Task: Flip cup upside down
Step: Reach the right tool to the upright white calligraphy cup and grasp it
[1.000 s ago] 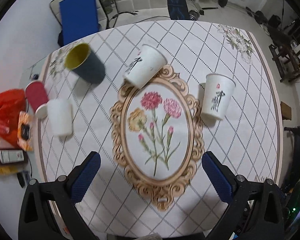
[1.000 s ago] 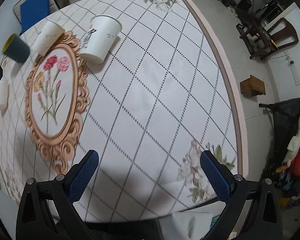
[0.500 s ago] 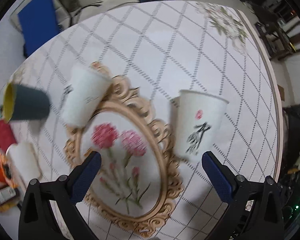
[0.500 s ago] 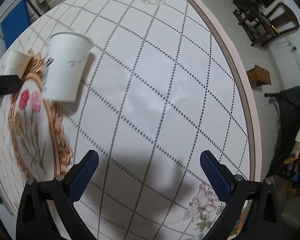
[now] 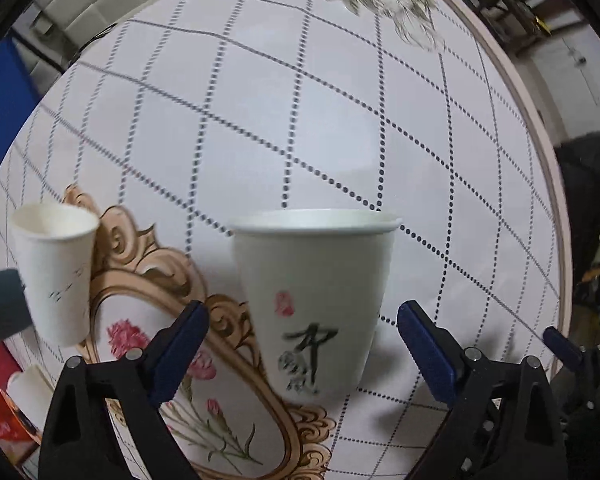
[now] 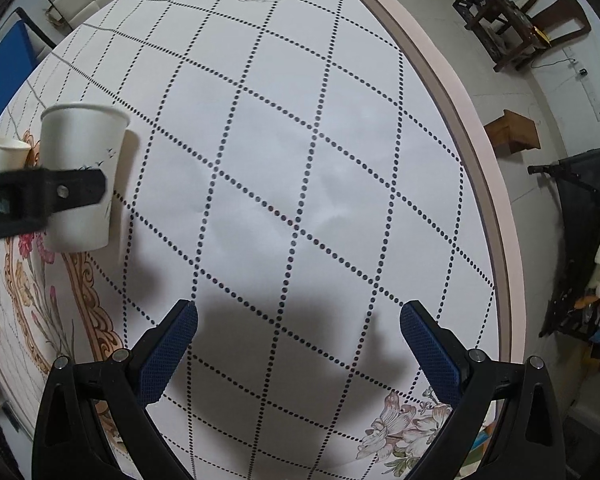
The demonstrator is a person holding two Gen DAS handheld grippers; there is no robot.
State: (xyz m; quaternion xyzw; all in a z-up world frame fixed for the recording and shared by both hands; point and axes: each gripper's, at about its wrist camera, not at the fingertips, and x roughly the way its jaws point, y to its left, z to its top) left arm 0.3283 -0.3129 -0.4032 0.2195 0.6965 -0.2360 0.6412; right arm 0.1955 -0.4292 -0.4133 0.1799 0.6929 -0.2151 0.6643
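Patterned bench (image 5: pixel 340 128) below, upright paper cup (image 5: pixel 314 300) standing between the left claw's (image 5: pixel 302 344) wide-apart fingers — lined up for a side grip to flip it — while the right claw (image 6: pixel 298 342) hangs open, well clear.

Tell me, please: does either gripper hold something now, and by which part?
Nothing is held. The left gripper is open, with the white paper cup between its jaws, not touching. The right gripper is open over the table.

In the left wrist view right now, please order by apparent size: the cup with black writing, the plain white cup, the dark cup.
1. Cup with black writing, largest; it is nearest the camera.
2. Plain white cup.
3. Dark cup, cut off by the edge, so unsure.
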